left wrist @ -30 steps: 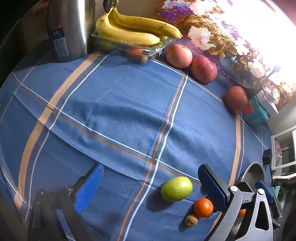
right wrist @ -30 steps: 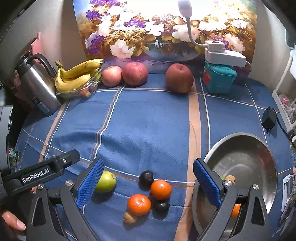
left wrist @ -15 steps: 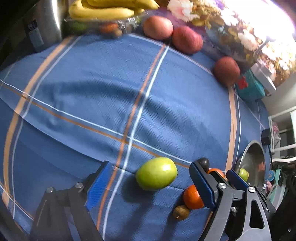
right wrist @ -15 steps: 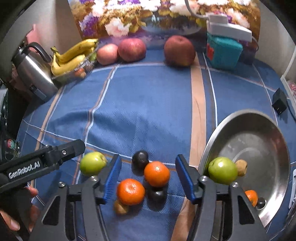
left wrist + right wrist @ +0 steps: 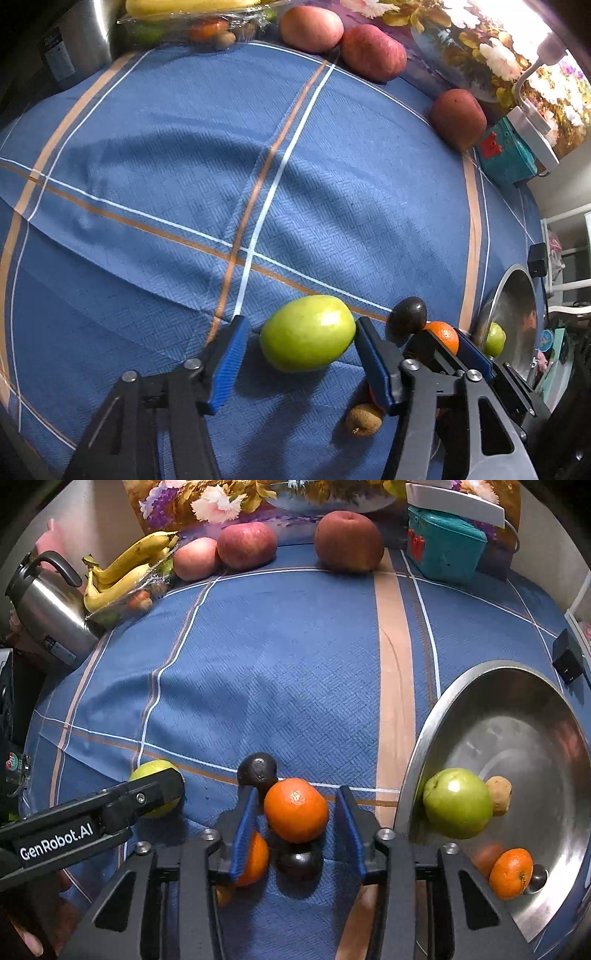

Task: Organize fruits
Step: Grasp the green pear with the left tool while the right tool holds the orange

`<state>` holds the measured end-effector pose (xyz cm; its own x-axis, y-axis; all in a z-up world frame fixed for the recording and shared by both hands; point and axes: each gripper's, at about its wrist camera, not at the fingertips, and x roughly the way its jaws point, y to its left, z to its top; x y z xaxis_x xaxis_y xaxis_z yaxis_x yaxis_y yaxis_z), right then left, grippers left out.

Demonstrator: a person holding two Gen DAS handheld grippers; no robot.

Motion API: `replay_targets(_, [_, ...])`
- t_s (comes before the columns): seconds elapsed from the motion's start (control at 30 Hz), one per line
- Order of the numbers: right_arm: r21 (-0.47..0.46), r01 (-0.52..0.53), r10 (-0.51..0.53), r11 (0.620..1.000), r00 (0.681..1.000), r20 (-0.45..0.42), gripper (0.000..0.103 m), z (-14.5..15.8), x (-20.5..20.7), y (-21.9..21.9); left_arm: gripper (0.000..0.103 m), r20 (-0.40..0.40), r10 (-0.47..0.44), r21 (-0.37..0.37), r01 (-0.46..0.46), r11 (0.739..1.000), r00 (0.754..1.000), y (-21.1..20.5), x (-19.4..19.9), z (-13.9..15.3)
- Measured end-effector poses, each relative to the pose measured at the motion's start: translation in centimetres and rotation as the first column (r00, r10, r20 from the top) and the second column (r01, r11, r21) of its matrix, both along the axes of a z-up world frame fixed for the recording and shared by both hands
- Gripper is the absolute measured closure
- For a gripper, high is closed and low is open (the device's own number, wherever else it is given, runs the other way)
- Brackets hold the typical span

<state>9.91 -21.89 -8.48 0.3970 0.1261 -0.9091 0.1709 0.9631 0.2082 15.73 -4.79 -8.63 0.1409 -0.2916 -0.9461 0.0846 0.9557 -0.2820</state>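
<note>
A green apple [image 5: 307, 333] lies on the blue checked tablecloth [image 5: 258, 184] of the counter, between the blue fingers [image 5: 229, 363] of the left gripper [image 5: 301, 363]; the jaws have just been closing around it, the right finger sits at the apple's edge while a sliver of cloth shows between the apple and the left finger, so they are not yet clamped. Just beyond that right finger rest a dark round fruit [image 5: 408, 315] and, nearer the camera, a small brown fruit [image 5: 364, 420]. The right gripper [image 5: 297, 829] straddles a mandarin [image 5: 296, 809]; its jaws have also just been closing, the left finger lies against the peel and a narrow gap remains at the right finger [image 5: 351, 834]. Ahead of those fingertips sits a dark fruit [image 5: 257, 770], behind the mandarin a second dark fruit [image 5: 299, 862], and outside the left finger a second mandarin [image 5: 255, 860]. To the right of the right gripper stands a steel bowl [image 5: 480, 686] holding another green apple [image 5: 457, 804], a small tan fruit [image 5: 499, 795], a mandarin in the bowl [image 5: 511, 873] and a small dark fruit. Far ahead of the fingers, three red apples [image 5: 246, 544] line the back edge beside a tray of bananas [image 5: 125, 574], a steel kettle [image 5: 48, 609] and a teal box [image 5: 445, 550].
</note>
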Motion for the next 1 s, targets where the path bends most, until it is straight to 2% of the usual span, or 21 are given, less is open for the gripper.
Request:
replay_targets(0.07, [0.004, -0.001, 0.001, 1.0, 1.0, 0.001, 0.062, -0.01, 0.08, 0.02, 0.048, 0.0, -0.004, -0.01, 0.004, 1.0, 1.0, -0.11, -0.06, 0.03])
replay_targets(0.13, [0.004, 0.0, 0.0, 1.0, 1.0, 0.0, 0.066, 0.02, 0.19, 0.0, 0.048, 0.004, -0.009, -0.003, 0.009, 1.0, 1.0, -0.27, -0.07, 0.06])
replay_targets(1.0, [0.053, 0.028, -0.029, 0.998, 1.0, 0.003, 0.066, 0.71, 0.09, -0.92, 0.048, 0.02, -0.015, 0.019, 0.015, 1.0, 1.0, -0.81, -0.29, 0.06])
